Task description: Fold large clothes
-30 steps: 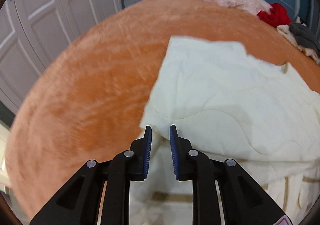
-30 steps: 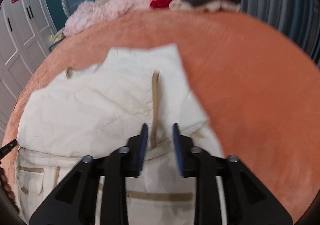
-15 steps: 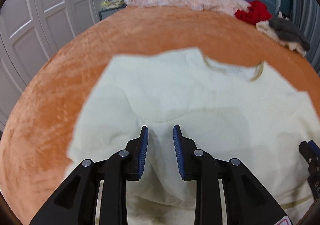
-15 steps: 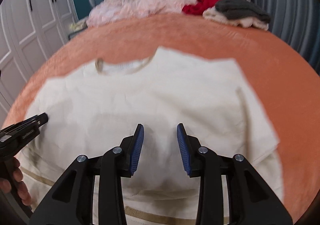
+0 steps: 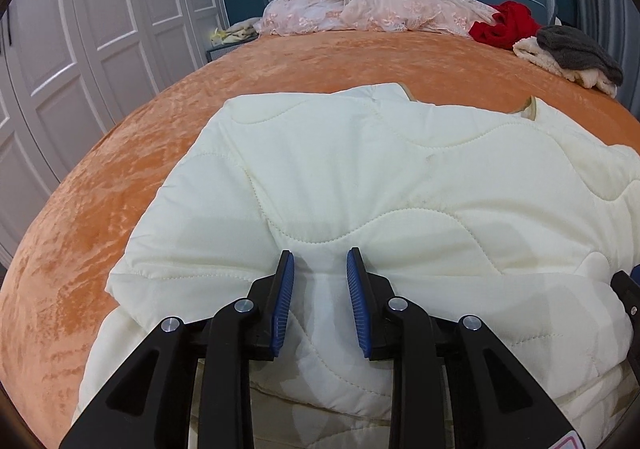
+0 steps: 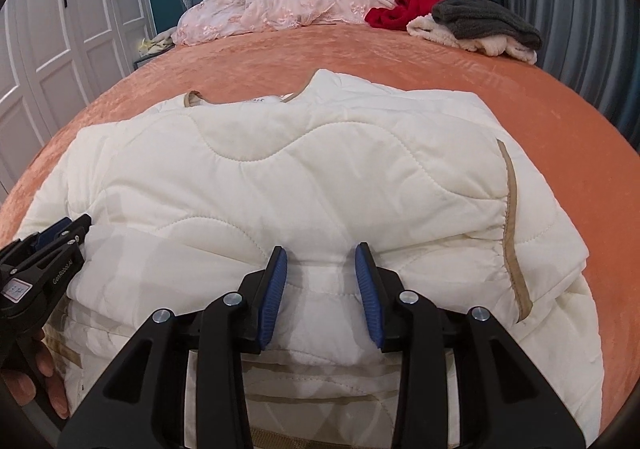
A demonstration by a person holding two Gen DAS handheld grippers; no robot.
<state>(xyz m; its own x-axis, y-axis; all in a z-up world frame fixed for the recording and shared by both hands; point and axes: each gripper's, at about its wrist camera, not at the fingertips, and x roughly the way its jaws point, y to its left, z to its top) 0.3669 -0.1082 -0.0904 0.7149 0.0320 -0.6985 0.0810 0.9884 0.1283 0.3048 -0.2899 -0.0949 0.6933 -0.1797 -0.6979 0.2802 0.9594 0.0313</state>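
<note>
On the left, the left gripper (image 5: 320, 261) stands with its blue ribbed pads apart, nothing pinched between them; the cream quilted jacket (image 5: 380, 185) lies just beneath and ahead of its tips. The jacket is puffy, stitched in wavy lines, with tan binding at the collar, and it rests on the orange velvety bed cover (image 5: 100, 209) that spreads out to the left of this gripper. Well beyond it, at the headboard, lies a crumpled pink lace coverlet (image 5: 360, 9).

The fold looks partly done: the jacket's near half has been laid over the far half, so a doubled edge sits right under both grippers and the collar shows at the far end. What seems left is smoothing, and perhaps a further fold to make it compact.

To the right, the right gripper (image 6: 322, 261) also has its jaws parted and empty, the soft fabric bulging up just below the pads. Its tan-edged armhole (image 6: 510, 209) curves off to the right. Far ahead to the right sit a red garment (image 6: 404, 5) and a grey fleecy pile (image 6: 484, 23).
</note>
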